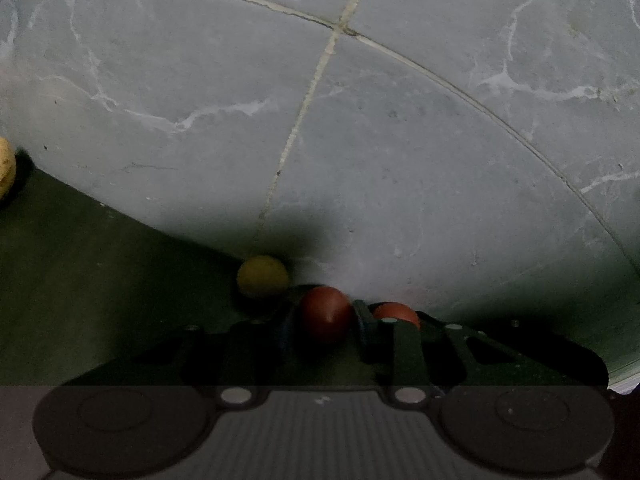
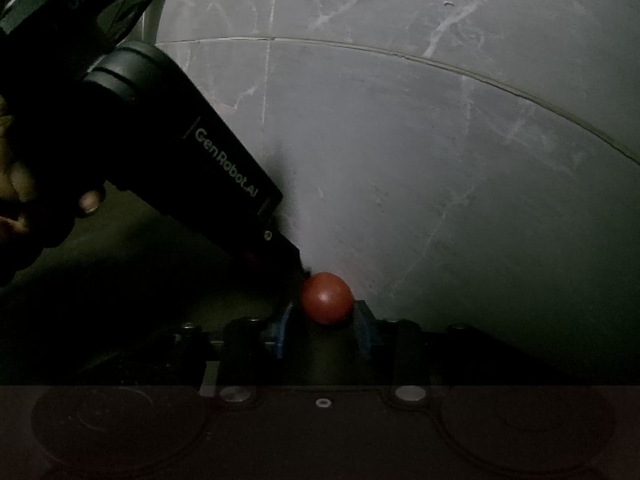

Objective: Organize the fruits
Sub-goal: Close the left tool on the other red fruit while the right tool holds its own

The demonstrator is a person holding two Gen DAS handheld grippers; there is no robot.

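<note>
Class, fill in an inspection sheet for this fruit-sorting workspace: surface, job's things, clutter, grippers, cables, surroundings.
Surface: dark green mat lying on grey marbled floor tiles.
Job's things: two round red fruits, one between the left gripper's fingers, one between the right's; small round yellow fruit at the mat's edge; another yellow fruit far left, cut off by the picture.
Clutter: nothing seen.
Grippers: left gripper and right gripper each shut on a red fruit.
Cables: nothing seen.
Surroundings: dim light; tile joints.
</note>
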